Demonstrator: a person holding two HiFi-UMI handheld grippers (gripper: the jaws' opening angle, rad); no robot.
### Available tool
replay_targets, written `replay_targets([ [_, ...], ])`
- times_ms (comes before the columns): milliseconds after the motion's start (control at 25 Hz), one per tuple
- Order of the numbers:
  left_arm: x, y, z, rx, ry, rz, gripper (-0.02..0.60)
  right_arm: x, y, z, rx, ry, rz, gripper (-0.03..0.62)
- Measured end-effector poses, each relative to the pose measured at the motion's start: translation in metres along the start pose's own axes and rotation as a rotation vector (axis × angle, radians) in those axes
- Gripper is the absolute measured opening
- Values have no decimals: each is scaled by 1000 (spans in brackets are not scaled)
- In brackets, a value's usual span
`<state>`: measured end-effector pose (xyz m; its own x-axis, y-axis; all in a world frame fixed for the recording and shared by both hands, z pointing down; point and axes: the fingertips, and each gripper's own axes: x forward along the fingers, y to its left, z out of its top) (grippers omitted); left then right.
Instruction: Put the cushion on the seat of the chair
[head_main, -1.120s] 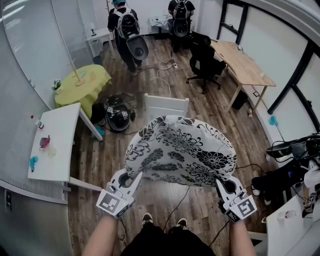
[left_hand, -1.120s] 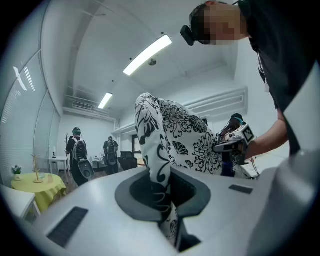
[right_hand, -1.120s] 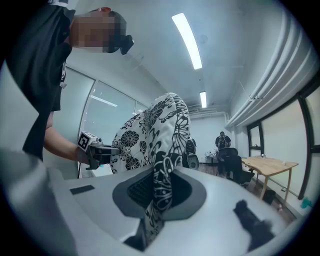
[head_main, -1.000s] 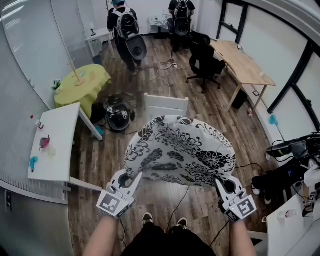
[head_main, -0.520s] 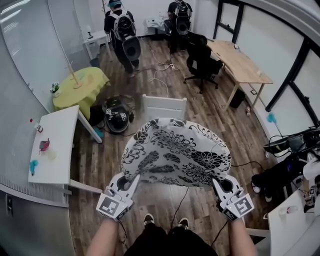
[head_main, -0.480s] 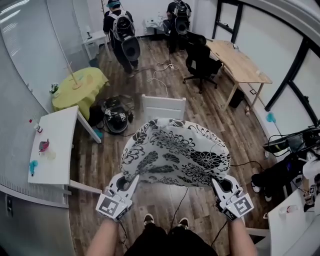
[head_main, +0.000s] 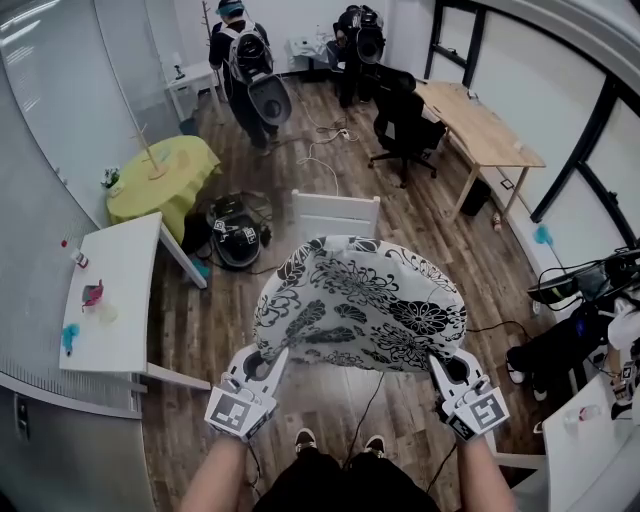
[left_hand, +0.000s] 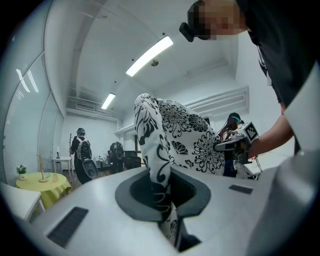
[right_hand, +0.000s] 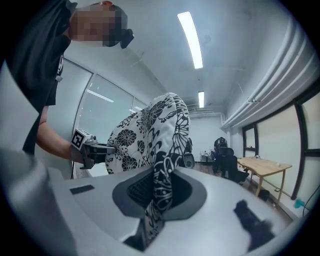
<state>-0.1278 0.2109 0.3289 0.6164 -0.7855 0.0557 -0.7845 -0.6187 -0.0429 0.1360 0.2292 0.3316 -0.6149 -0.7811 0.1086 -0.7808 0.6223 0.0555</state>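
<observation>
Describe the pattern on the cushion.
The cushion is white with black flowers; head view shows it best.

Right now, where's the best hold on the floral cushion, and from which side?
The two near corners, approached from the near edge, one tool each. The cushion is wide, soft and thick in the middle, but its corners pinch flat: the left tool and right tool are each shut on one, and it hangs spread out before the white chair.

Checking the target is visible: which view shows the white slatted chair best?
The head view: the white slatted chair shows its back beyond the black-and-white floral cushion, seat hidden. Neither gripper view shows the chair.
</observation>
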Motion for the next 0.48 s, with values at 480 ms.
replay_targets([
  [480,-2,-4,6,18,-10,15,38,0,13,7,6,-9,-46,31],
])
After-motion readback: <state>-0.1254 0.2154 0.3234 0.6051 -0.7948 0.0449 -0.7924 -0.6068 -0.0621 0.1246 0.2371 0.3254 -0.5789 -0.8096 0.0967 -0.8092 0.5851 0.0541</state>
